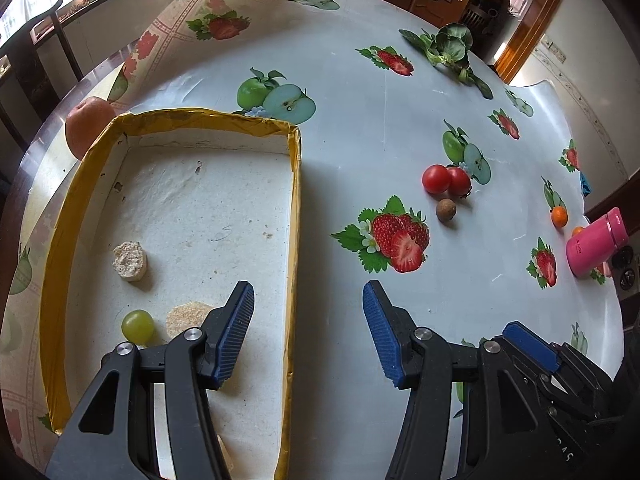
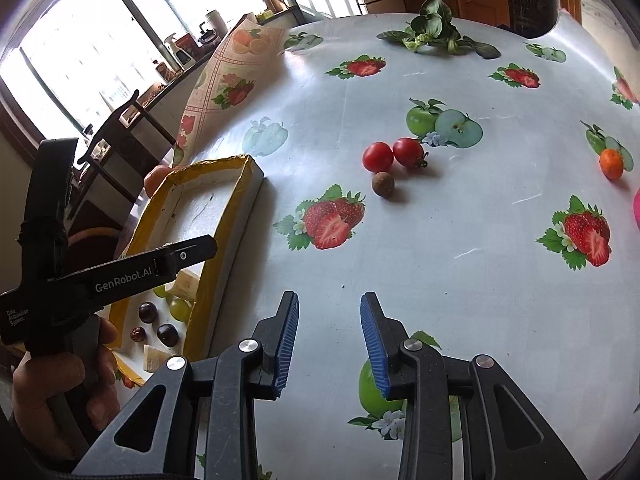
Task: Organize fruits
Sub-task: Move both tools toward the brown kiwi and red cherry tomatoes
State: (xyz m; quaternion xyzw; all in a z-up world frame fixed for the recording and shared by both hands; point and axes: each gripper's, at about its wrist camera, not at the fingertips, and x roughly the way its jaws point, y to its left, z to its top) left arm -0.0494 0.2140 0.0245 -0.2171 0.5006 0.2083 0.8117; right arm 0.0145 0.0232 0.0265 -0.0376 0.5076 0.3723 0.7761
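Right tongs (image 2: pixel 329 344) stand apart and empty, opening; two red tomatoes (image 2: pixel 393 154) lie straight ahead, upper centre of frame. Left tongs (image 1: pixel 308 332), apart, straddle the tray wall (image 1: pixel 294 240).

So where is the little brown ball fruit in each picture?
Left wrist view: the brown fruit sits right of centre, just below the two tomatoes.
Right wrist view: the brown fruit sits a little above centre, again just below the two tomatoes.
Shared landmark: the yellow-edged box, to the left of it in both.
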